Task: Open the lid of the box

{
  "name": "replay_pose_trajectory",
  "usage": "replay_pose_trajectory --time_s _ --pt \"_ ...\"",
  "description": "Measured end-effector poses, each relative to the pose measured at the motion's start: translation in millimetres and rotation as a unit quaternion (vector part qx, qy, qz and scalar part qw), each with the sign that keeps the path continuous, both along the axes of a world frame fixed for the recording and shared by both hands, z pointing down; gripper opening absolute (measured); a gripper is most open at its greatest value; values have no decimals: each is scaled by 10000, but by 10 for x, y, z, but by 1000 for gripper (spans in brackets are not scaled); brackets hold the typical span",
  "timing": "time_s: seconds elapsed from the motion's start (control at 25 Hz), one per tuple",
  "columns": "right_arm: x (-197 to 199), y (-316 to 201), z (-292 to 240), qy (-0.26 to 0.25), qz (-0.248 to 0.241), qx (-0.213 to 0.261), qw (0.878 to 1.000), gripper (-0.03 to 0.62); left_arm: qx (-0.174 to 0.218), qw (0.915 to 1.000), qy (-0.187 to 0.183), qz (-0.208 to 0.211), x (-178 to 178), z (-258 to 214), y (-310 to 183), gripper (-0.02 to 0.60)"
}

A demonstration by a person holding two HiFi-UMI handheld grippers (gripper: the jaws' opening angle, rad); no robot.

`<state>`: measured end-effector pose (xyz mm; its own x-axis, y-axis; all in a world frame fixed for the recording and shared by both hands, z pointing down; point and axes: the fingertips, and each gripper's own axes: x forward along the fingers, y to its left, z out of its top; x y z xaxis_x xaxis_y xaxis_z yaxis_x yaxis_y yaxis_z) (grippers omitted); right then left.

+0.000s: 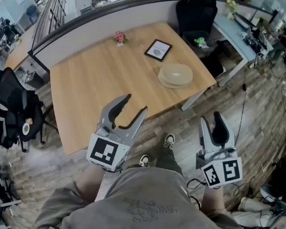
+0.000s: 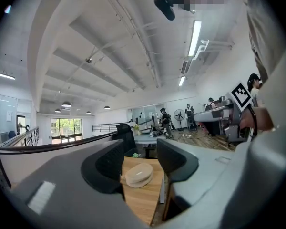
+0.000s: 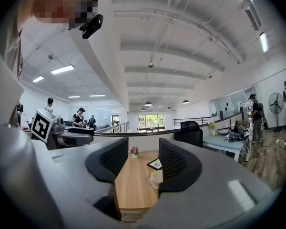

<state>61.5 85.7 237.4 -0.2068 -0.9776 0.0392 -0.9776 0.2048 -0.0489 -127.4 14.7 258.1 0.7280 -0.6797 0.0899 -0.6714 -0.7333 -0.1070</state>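
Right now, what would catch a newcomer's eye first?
Two open, empty grippers fill the foreground: the left gripper over the wooden table's near edge, the right gripper above the floor. On the table's right side sits a round beige lidded box, with a framed picture just beyond it.

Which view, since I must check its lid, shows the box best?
Head view: the whole box shows from above, closed. Left gripper view shows it side-on; right gripper view half hides it behind a jaw.
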Motion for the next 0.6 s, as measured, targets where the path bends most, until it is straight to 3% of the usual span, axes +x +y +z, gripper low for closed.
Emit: replay_pose_trajectory --time_s 0.2,0.6 --pt "287 -513 58 -68 -113 -32 9999 183 -73 9999 12 -100 247 41 -428 218" --pt "801 -1790 78 -27 -802 -59 9968 183 -158 9981 -132 -574 776 105 -1420 218"
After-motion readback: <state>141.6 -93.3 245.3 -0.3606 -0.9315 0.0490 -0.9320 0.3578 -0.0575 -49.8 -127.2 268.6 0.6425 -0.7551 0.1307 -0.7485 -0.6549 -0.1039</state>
